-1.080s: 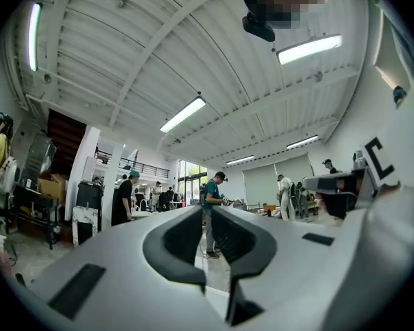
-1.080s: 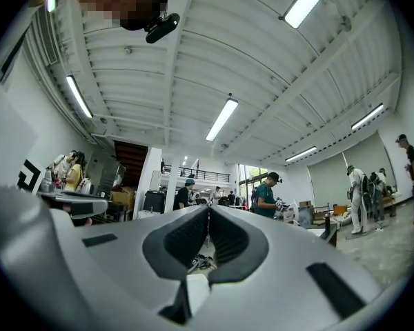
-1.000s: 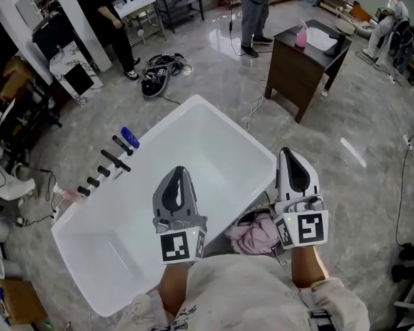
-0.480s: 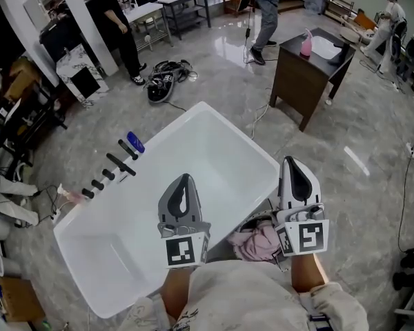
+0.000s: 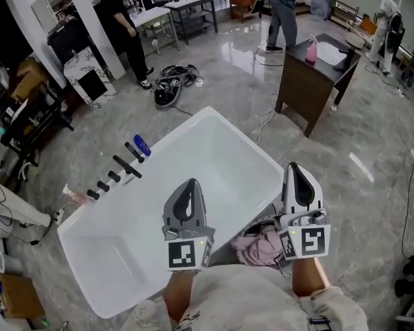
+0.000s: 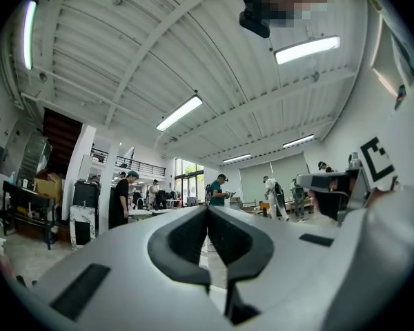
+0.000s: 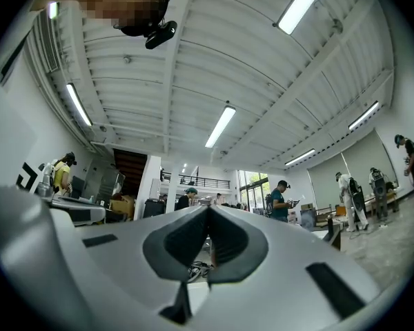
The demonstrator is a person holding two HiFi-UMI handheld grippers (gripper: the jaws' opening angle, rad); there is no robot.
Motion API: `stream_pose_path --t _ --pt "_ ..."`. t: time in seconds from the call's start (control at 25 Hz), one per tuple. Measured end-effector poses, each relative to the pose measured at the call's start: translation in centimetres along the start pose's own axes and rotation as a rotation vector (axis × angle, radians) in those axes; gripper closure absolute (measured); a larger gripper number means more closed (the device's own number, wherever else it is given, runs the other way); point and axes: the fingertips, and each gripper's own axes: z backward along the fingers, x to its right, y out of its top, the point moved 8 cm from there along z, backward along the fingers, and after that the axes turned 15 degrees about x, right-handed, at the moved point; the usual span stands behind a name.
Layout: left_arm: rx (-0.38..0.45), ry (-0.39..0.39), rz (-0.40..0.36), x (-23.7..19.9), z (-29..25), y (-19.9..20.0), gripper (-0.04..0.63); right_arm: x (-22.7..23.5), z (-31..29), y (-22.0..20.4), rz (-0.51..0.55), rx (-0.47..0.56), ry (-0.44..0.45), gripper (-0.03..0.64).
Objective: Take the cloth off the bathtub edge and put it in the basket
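Both closed, left tongs (image 5: 188, 187) and right tongs (image 5: 298, 169) flank cloth (image 5: 259, 244), seemingly in basket (image 5: 261, 221).

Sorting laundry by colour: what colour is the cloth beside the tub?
The cloth is pink; head view shows it best.

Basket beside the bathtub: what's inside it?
A crumpled pink cloth lies in the basket. The cloth hides the basket's bottom, and the right hand-held gripper covers its right side, so anything else in there cannot be seen.
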Motion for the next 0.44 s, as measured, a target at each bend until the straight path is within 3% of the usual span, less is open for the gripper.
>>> stream_pose_path --t 0.44 --pt "-0.007 -0.003 0.001 0.21 0.04 0.08 0.591 -0.32 0.15 -0.20 0.018 -0.020 0.016 0.629"
